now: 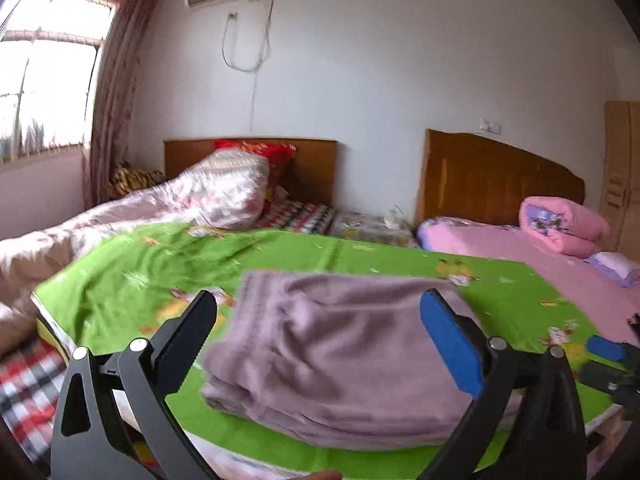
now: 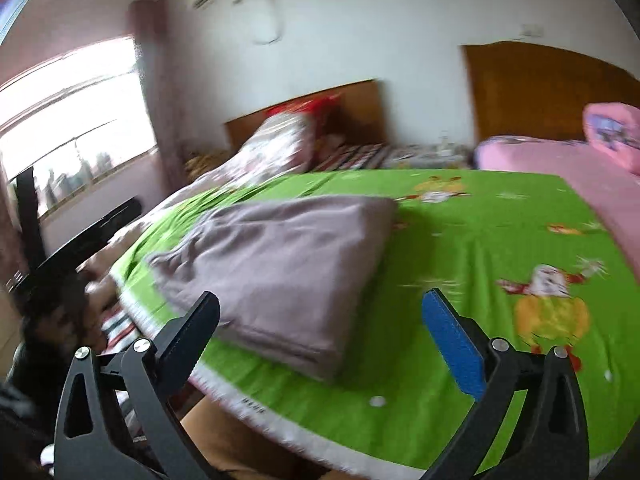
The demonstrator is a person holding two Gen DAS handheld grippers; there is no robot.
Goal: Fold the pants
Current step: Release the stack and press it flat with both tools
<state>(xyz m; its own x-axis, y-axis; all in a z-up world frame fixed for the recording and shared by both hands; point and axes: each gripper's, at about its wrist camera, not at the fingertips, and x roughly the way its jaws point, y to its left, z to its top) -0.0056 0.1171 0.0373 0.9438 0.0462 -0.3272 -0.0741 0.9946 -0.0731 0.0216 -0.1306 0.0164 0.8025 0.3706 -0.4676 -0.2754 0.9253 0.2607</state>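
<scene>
Left wrist view, left tool (image 1: 324,312) spread wide and empty, folded mauve fleece pants (image 1: 340,356) lying just ahead between its fingers on the green cartoon-print bedsheet (image 1: 128,280), right wrist view, right tool (image 2: 324,312) likewise wide, empty, pants ahead-left (image 2: 280,264).

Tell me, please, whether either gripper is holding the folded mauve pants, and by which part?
Nothing is held. The left gripper and right gripper both stand open, clear of the folded mauve fabric pants lying on the green sheet.
</scene>
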